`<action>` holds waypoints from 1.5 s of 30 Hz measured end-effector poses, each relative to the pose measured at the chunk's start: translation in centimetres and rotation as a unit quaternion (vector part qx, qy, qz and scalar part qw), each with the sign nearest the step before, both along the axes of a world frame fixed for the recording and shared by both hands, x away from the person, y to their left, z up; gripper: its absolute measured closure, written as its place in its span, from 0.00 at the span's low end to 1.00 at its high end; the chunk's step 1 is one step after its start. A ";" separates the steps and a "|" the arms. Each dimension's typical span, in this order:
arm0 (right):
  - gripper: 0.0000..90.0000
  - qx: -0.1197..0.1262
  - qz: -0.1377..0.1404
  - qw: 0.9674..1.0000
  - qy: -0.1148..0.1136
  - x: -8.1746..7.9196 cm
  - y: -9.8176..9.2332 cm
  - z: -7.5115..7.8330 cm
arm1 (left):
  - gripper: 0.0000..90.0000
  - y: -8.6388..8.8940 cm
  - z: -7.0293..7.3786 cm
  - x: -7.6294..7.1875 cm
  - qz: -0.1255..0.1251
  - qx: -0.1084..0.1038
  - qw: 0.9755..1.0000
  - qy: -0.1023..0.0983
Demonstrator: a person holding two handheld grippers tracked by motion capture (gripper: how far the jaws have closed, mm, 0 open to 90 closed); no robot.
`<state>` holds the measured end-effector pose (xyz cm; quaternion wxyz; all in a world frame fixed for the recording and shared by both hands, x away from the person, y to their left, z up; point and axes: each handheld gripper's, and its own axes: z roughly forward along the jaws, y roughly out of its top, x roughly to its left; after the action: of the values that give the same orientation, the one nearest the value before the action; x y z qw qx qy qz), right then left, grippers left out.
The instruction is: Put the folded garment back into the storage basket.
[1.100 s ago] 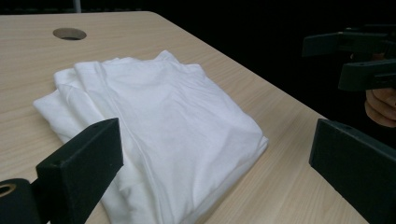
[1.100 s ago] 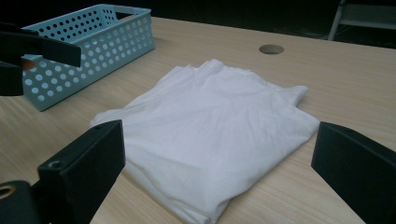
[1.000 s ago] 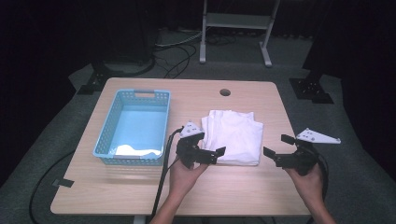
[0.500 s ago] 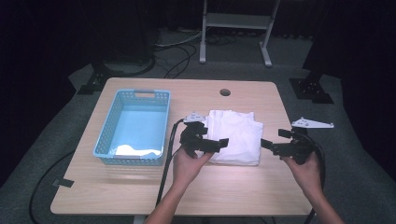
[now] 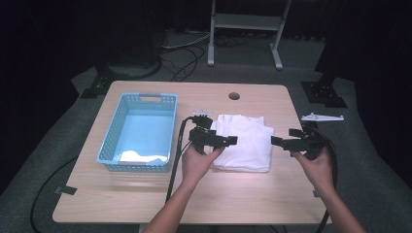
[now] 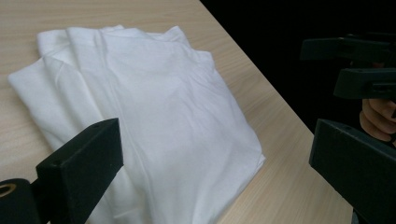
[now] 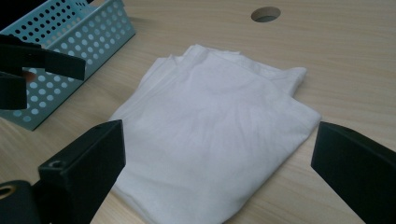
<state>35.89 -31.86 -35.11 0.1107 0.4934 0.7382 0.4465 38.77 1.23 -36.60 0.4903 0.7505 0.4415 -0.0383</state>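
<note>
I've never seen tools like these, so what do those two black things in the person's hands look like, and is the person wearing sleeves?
Each is a matt black hand-held left gripper or right gripper with two blocky, flat-faced jaws. A thick black cable trails from the left one toward the table's near edge, another from the right. A pale grey three-cornered plate sits on the right one. The forearms are bare; no sleeves show.

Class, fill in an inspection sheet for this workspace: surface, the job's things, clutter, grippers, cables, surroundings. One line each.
Surface: wooden table, round hole near its far edge.
Job's things: folded white cloth lying flat; blue basket to its left holds another white cloth.
Clutter: nothing seen.
Grippers: left gripper and right gripper flank the folded cloth, jaws open, holding nothing.
Cables: black cable trails over the table's near edge; more on the floor.
Surroundings: dark room, grey carpet, metal stand behind.
</note>
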 end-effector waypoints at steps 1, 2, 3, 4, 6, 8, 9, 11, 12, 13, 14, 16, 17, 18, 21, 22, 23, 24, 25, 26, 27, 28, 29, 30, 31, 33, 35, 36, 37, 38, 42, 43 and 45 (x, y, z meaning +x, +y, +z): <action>0.03 -0.002 0.000 1.000 0.005 0.2 0.0 0.0 | 0.03 0.0 0.0 0.1 0.000 0.003 1.000 0.002; 0.03 -0.004 0.000 1.000 0.007 0.3 0.0 -0.1 | 0.03 -0.1 0.0 0.3 -0.001 0.006 1.000 0.005; 0.03 -0.002 -0.002 1.000 0.014 0.5 0.1 -0.1 | 0.03 -0.2 0.1 0.5 -0.001 0.008 1.000 0.009; 0.03 -0.001 -0.002 1.000 0.017 0.7 0.0 -0.1 | 0.03 -0.3 0.1 0.6 -0.001 0.010 1.000 0.011; 0.06 0.002 -0.002 1.000 0.022 1.0 0.0 0.0 | 0.03 -0.4 0.2 0.9 -0.001 0.007 1.000 0.011; 0.06 0.005 0.000 1.000 0.023 1.3 0.1 0.1 | 0.03 -0.4 0.3 1.2 0.003 0.011 1.000 0.017; 0.05 0.005 -0.001 1.000 0.029 1.5 0.0 0.1 | 0.03 -0.4 0.4 1.4 0.005 0.013 1.000 0.019; 0.05 0.003 -0.005 0.999 0.032 1.8 0.0 0.2 | 0.03 -0.5 0.4 1.7 0.005 0.014 1.000 0.028; 0.05 0.005 -0.007 0.999 0.035 1.9 -0.1 0.3 | 0.03 -0.5 0.4 1.7 0.005 0.014 1.000 0.028; 0.05 0.006 -0.007 0.999 0.037 2.0 -0.1 0.3 | 0.03 -0.5 0.5 1.8 0.007 0.016 0.999 0.030; 0.05 0.006 -0.008 0.999 0.041 2.2 -0.1 0.4 | 0.03 -0.4 0.4 2.0 0.009 0.007 0.999 0.032; 0.05 0.009 -0.010 0.999 0.047 2.5 -0.2 0.4 | 0.03 -0.4 0.4 2.3 0.012 0.012 0.999 0.040; 0.05 0.012 -0.011 0.999 0.047 2.6 -0.2 0.4 | 0.03 -0.4 0.4 2.4 0.013 0.014 0.999 0.042; 0.06 0.015 -0.011 0.999 0.050 2.7 -0.2 0.4 | 0.03 -0.3 0.4 2.6 0.012 0.013 0.999 0.048; 0.06 0.016 -0.012 0.998 0.058 3.1 -0.1 0.3 | 0.03 -0.4 0.4 2.9 0.016 0.014 0.998 0.054; 0.05 0.017 -0.013 0.998 0.059 3.2 -0.1 0.3 | 0.03 -0.5 0.4 3.1 0.016 0.010 0.998 0.060; 0.05 0.019 -0.013 0.998 0.061 3.4 -0.1 0.3 | 0.03 -0.6 0.4 3.2 0.015 0.012 0.998 0.061; 0.05 0.020 -0.013 0.998 0.064 3.5 0.0 0.3 | 0.03 -0.7 0.4 3.3 0.015 0.016 0.998 0.062; 0.05 0.019 -0.014 0.997 0.068 3.7 0.0 0.4 | 0.03 -0.8 0.4 3.4 0.016 0.015 0.998 0.064; 0.05 0.020 -0.014 0.997 0.069 3.8 0.0 0.4 | 0.03 -0.8 0.4 3.5 0.017 0.012 0.998 0.064; 0.05 0.022 -0.013 0.997 0.071 3.9 0.1 0.4 | 0.03 -0.8 0.3 3.6 0.018 0.011 0.997 0.069; 0.05 0.023 -0.013 0.997 0.074 4.0 0.1 0.4 | 0.03 -0.9 0.3 3.7 0.020 0.013 0.997 0.072; 0.05 0.024 -0.014 0.997 0.076 4.1 0.2 0.4 | 0.03 -0.9 0.2 3.9 0.021 0.020 0.997 0.074; 0.05 0.028 -0.013 0.996 0.078 4.3 0.2 0.3 | 0.03 -1.0 0.2 4.0 0.021 0.025 0.996 0.079; 0.05 0.029 -0.013 0.996 0.083 4.4 0.2 0.2 | 0.03 -1.0 0.1 4.2 0.020 0.028 0.996 0.083; 0.06 0.028 -0.015 0.995 0.090 4.7 0.3 -0.1 | 0.03 -1.1 -0.1 4.4 0.023 0.028 0.995 0.090; 0.06 0.032 -0.013 0.994 0.099 5.0 0.3 -0.4 | 0.03 -1.0 -0.5 4.7 0.025 0.018 0.994 0.104; 0.06 0.032 -0.013 0.994 0.102 5.1 0.3 -0.5 | 0.03 -0.9 -0.6 4.8 0.027 0.020 0.994 0.109; 0.06 0.029 -0.014 0.994 0.104 5.2 0.3 -0.7 | 0.03 -0.9 -0.8 4.9 0.031 0.022 0.993 0.112; 0.06 0.028 -0.013 0.994 0.108 5.3 0.4 -0.8 | 0.03 -0.8 -0.9 5.1 0.032 0.023 0.992 0.116; 0.06 0.028 -0.017 0.992 0.121 5.7 0.3 -1.3 | 0.03 -0.7 -1.4 5.4 0.041 0.037 0.990 0.127; 0.06 0.027 -0.018 0.992 0.125 5.8 0.2 -1.4 | 0.03 -0.7 -1.5 5.4 0.044 0.042 0.990 0.129; 0.06 0.025 -0.018 0.990 0.135 6.1 0.2 -1.7 | 0.03 -0.7 -1.8 5.6 0.046 0.045 0.988 0.138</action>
<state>41.99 -31.70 -36.80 0.0057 0.5654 0.7256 0.3922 44.34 0.49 -38.39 0.3917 0.7385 0.5399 -0.0989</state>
